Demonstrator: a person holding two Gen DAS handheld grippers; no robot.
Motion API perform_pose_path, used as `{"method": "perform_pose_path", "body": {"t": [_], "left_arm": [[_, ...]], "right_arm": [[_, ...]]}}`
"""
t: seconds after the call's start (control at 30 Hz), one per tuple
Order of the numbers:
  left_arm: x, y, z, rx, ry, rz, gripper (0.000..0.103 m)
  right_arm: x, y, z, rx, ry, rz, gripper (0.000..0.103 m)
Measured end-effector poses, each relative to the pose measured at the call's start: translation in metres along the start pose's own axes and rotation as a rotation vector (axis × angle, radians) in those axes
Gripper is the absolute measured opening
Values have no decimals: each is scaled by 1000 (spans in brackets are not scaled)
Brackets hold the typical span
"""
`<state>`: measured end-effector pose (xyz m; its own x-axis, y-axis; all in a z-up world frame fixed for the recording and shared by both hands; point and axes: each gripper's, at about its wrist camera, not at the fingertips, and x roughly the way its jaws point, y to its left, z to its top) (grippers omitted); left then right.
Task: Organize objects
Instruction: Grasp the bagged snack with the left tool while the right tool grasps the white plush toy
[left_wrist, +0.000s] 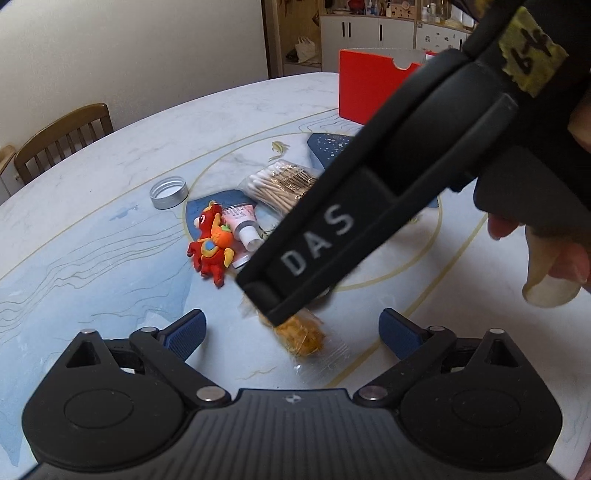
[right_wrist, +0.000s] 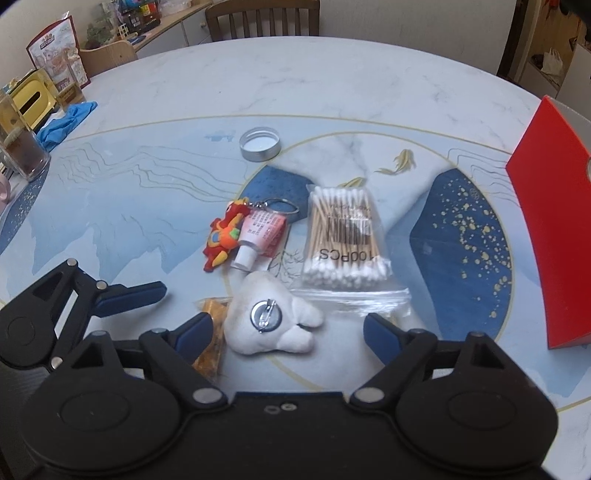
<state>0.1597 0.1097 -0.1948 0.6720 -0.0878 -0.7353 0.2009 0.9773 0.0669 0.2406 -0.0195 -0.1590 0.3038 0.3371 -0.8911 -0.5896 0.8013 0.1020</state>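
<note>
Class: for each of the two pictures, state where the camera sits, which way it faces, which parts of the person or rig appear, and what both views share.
Left wrist: on the left hand-held gripper, angled down at the table; the right hand-held gripper and fingers cross it.
Right wrist: on the right hand-held gripper, angled down over a white plush brooch; the left hand-held gripper shows at left.
Shared: cotton swabs, red horse keychain, metal lid, red box.

From my right wrist view, the cotton swab bag is my landmark on the table. Just left of it lies the small tube, the toy keychain beside that. The metal lid sits behind-left, the plush brooch before it, the box far right.
</note>
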Motion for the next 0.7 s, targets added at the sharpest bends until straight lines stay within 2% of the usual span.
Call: {"method": "perform_pose_path", "body": {"t": [0.17,0.3,0.37,0.53,0.7], "left_arm": [[0,-2,1,-10,-14,-20,80],[-2,0,0,-28,-16,-7,71],[-2,2,0,-41,-18,1,61],[-3,7,1,-61,-17,20,43],[-7,9,-2,-60,-13,29,32]], "right_arm": [[2,3,2,25,8,19,83],[3,2,5,44,10,37,74],[3,2,6,50,9,39,72],[4,0,6,76,11,53,63],[5,-3,5,103,15,57,57]]}}
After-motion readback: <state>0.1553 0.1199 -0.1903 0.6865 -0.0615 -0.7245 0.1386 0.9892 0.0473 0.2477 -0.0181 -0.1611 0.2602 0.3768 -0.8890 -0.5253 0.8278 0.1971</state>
